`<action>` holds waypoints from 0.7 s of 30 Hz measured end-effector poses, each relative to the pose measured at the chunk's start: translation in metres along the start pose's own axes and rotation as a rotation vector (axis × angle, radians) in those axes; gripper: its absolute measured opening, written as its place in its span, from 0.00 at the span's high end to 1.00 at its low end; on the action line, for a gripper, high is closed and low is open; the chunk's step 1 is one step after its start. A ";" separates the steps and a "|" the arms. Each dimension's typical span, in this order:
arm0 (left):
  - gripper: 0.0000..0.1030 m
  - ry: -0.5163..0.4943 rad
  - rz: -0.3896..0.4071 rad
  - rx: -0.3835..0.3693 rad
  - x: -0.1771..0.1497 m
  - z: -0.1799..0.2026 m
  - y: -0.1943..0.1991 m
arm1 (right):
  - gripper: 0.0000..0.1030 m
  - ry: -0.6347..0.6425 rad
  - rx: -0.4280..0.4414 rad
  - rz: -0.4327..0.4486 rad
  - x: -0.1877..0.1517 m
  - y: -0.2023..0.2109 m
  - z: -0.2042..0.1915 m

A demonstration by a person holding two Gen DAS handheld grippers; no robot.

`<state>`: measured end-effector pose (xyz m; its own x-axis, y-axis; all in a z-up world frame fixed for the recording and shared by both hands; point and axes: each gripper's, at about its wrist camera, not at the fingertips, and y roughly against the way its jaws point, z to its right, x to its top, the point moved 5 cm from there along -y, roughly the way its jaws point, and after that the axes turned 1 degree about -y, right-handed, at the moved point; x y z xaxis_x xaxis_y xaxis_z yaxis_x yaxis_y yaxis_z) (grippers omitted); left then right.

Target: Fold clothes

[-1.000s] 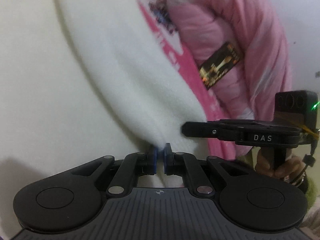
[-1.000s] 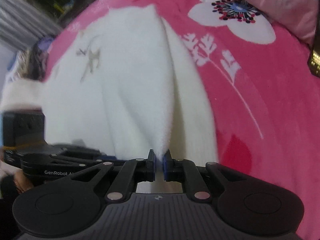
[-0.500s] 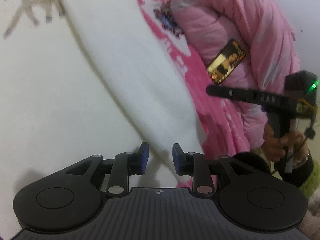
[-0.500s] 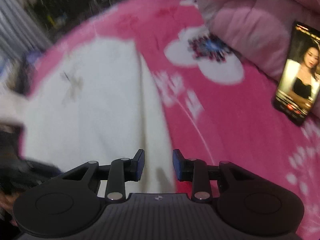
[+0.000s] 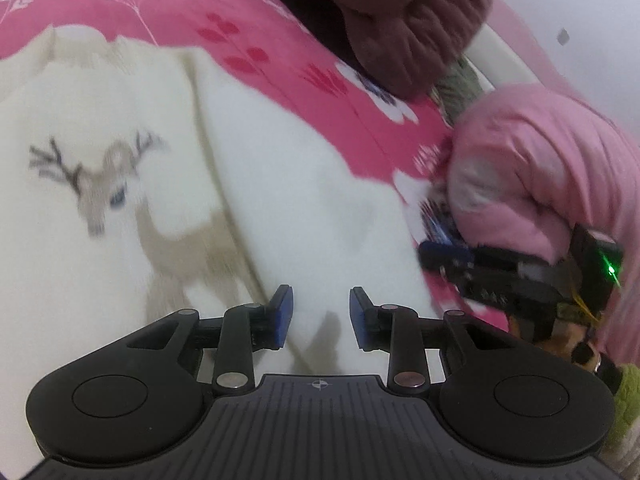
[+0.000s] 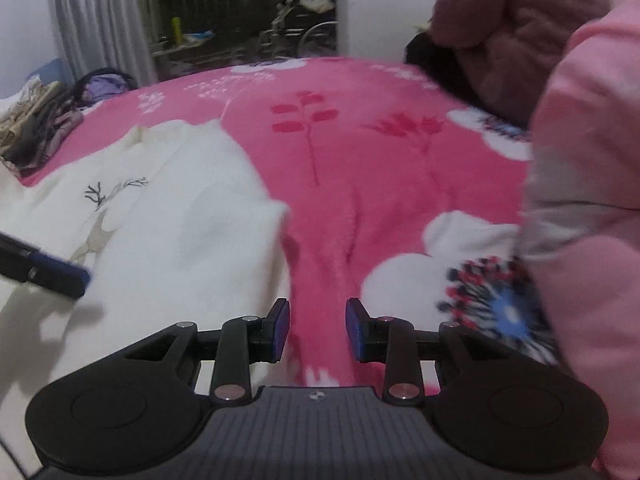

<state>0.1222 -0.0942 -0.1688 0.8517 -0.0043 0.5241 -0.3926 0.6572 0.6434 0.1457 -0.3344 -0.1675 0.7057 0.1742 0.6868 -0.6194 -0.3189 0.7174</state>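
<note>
A white sweater point(image 5: 280, 184) with a deer motif point(image 5: 112, 196) lies spread on the pink floral blanket point(image 5: 280, 60). A folded layer runs along the right of the deer. My left gripper point(image 5: 321, 312) hovers over the sweater's near part. Its jaws are opening and nothing is pinched between them. My right gripper point(image 6: 317, 330) is open above bare blanket point(image 6: 360, 160), just right of the sweater's point(image 6: 180, 220) edge, holding nothing. Each gripper appears in the other's view: the right gripper point(image 5: 440, 250) at the right, the left gripper point(image 6: 60, 276) at the left edge.
A pink padded jacket point(image 5: 540, 168) is heaped at the right, close to the right gripper. A maroon jacket point(image 6: 512, 20) lies behind it. More clothes point(image 6: 36, 128) are piled at the blanket's far left. A hand point(image 5: 560, 336) holds the right gripper.
Both grippers were shut on the sweater's white edge and have let go and opened. Both have pulled back, the right one off to the right over the blanket. The sweater now lies flat.
</note>
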 end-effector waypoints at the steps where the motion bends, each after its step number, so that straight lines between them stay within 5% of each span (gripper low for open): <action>1: 0.70 0.001 0.008 0.002 0.004 -0.003 -0.003 | 0.67 -0.010 0.047 0.003 0.000 -0.003 -0.001; 9: 0.70 -0.008 0.020 -0.038 -0.001 -0.015 -0.012 | 0.67 -0.019 0.201 0.043 0.011 -0.025 0.001; 21: 0.73 -0.030 0.055 -0.053 -0.008 -0.021 -0.010 | 0.73 -0.289 0.287 0.149 0.017 -0.063 0.049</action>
<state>0.1260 -0.0853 -0.1911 0.8181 0.0113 0.5749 -0.4190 0.6964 0.5826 0.2135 -0.3570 -0.2066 0.7086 -0.1481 0.6899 -0.6297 -0.5738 0.5236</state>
